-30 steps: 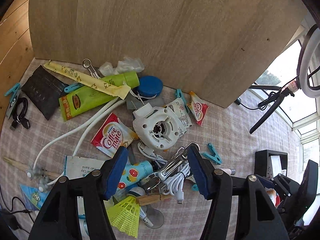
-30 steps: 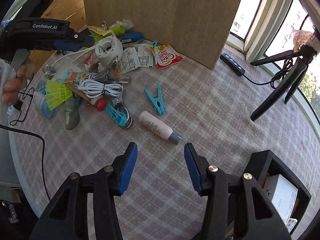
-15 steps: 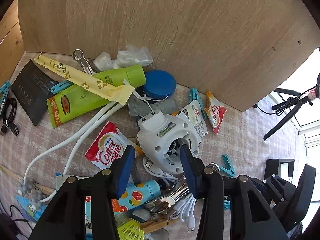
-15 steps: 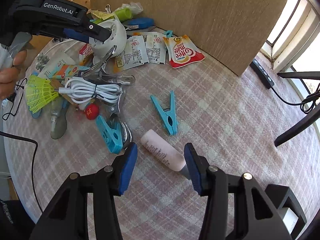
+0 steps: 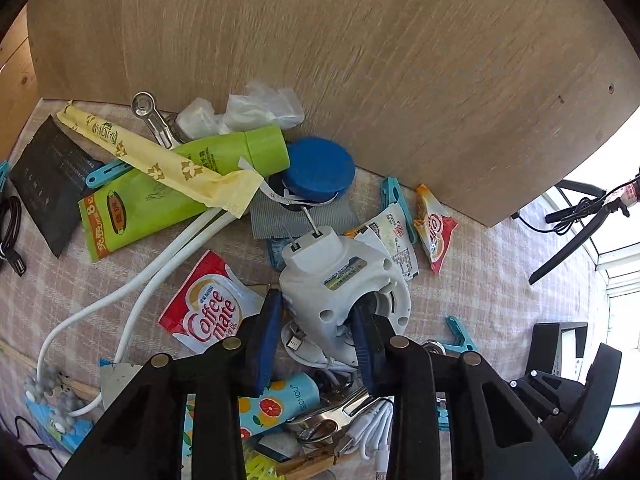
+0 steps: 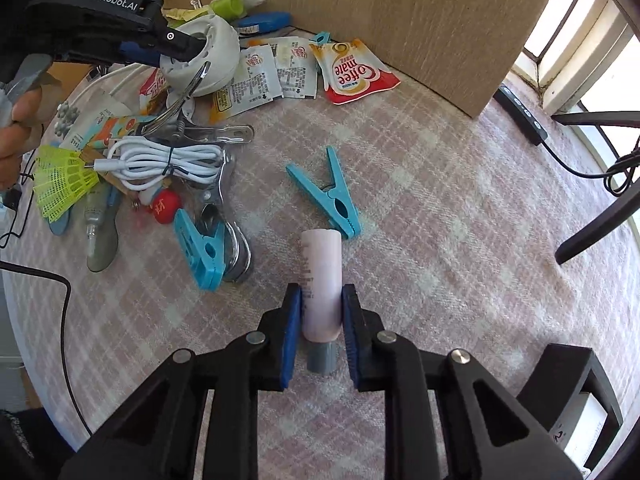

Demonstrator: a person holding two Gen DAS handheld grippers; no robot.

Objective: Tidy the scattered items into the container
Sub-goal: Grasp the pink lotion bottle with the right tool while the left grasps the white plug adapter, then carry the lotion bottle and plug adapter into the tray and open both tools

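The pink bottle is being pinched near its cap as the right gripper closes; slippage (smooth, round body) is possible; the left gripper is closing on the white plug housing, which may snag the cable bundle.

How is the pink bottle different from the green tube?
The pink bottle is small and plain; the green tube is much bigger, with printed labels. The bottle has a grey cap, the tube a green one. The bottle lies alone between the right hand-held gripper pads as they close; the tube sits in the pile under a yellow wrapper. Both lie flat.
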